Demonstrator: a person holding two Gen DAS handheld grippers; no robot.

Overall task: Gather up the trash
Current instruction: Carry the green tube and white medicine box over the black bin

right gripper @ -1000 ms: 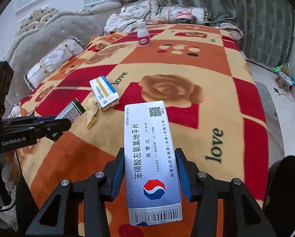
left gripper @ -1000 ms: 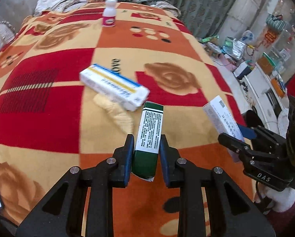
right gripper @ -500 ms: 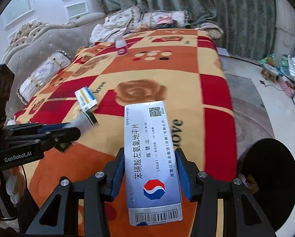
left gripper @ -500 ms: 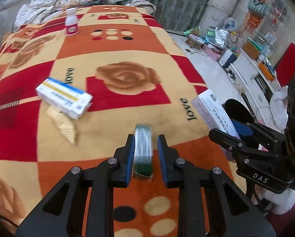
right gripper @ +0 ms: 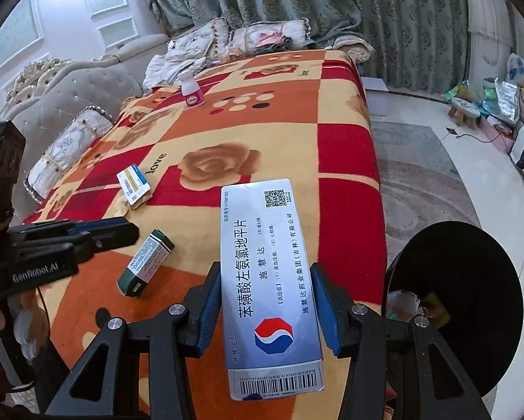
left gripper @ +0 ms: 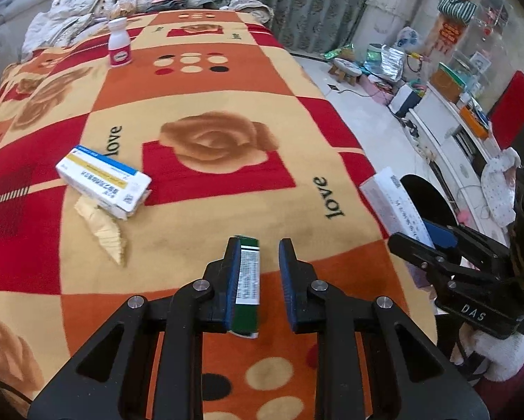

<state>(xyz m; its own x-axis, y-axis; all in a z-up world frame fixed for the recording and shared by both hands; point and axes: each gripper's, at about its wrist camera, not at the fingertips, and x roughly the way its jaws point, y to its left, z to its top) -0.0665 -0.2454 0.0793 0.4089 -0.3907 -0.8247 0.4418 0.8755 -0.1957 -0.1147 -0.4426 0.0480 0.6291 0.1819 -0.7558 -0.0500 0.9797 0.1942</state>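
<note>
A green medicine box (left gripper: 247, 287) lies on the blanket between the open fingers of my left gripper (left gripper: 260, 255); the right wrist view shows the green box (right gripper: 146, 262) free on the blanket, beside the left gripper (right gripper: 122, 231). My right gripper (right gripper: 262, 280) is shut on a large white-blue medicine box (right gripper: 267, 273), held near the bed's edge beside a black trash bin (right gripper: 465, 297). The white-blue box (left gripper: 395, 206) and bin (left gripper: 426, 199) also show in the left wrist view. A white-blue-yellow box (left gripper: 102, 182), a crumpled yellow paper (left gripper: 104, 227) and a white-pink bottle (left gripper: 119, 43) lie further on.
The bed carries a red, orange and cream rose blanket (left gripper: 209, 105). Pillows (right gripper: 66, 147) and bedding lie at the far end. The floor to the right holds a small stool (right gripper: 467, 110), bags and a white cabinet (left gripper: 447, 133).
My left gripper has opened and the green box now rests on the blanket. Both grippers have swung right, toward the bed's edge and the bin. The right gripper keeps its box.
</note>
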